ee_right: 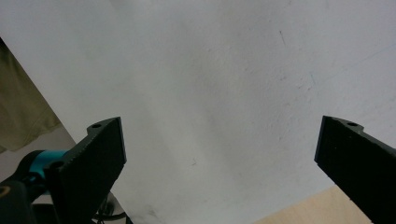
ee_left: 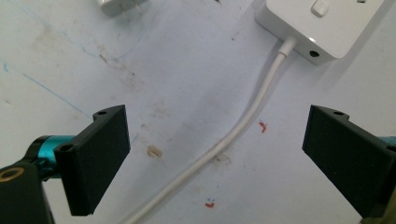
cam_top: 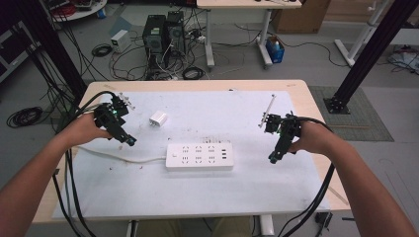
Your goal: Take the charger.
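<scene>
A white power strip lies in the middle of the white mat, its white cable running off to the left. A small white plug adapter lies behind it, to the left. My left gripper hovers over the mat left of the strip, open and holding nothing. In the left gripper view the cable passes between the wide jaws, with the strip's end and the adapter beyond. My right gripper hangs open to the right of the strip, over bare mat.
The mat covers most of a wooden table. Black cables trail from both grippers over the table's sides. Computer towers and loose wiring stand on the floor beyond the far edge.
</scene>
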Motion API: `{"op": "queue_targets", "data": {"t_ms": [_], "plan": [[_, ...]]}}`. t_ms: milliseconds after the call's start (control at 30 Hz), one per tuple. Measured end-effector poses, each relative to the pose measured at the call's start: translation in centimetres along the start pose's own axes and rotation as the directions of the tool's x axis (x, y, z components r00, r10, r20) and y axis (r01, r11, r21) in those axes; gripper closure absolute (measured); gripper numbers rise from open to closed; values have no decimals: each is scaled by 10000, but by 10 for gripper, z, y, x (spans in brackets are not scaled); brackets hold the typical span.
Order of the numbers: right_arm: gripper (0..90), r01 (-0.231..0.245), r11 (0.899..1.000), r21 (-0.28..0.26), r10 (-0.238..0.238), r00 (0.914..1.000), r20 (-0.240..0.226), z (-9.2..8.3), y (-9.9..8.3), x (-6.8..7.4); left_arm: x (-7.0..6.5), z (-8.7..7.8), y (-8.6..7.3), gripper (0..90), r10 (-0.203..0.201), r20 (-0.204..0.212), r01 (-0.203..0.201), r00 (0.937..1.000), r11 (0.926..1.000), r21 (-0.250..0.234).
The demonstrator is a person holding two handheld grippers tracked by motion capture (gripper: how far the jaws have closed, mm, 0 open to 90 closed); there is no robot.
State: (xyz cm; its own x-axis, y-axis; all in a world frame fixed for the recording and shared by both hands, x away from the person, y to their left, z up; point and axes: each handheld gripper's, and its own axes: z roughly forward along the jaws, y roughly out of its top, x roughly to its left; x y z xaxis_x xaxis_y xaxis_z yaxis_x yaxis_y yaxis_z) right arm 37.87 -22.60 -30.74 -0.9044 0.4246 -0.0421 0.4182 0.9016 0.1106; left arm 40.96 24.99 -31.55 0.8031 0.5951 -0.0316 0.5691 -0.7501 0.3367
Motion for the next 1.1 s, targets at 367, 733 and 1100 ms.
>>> {"op": "queue_targets", "data": {"t_ms": [367,733,1100], "plan": [[13,-181,9998,-15,181,9998,71,-1,0,1,3,0,10,76,-1001,-234,995,9947,9947,-270],[13,-287,9993,-222,292,9993,249,0,2,-6,24,21,35,76,-3229,-956,3089,9416,9412,-1365],[13,-356,9992,-204,363,9988,316,0,2,-8,47,62,51,76,-3827,-1450,3567,9124,9174,-1765]]}}
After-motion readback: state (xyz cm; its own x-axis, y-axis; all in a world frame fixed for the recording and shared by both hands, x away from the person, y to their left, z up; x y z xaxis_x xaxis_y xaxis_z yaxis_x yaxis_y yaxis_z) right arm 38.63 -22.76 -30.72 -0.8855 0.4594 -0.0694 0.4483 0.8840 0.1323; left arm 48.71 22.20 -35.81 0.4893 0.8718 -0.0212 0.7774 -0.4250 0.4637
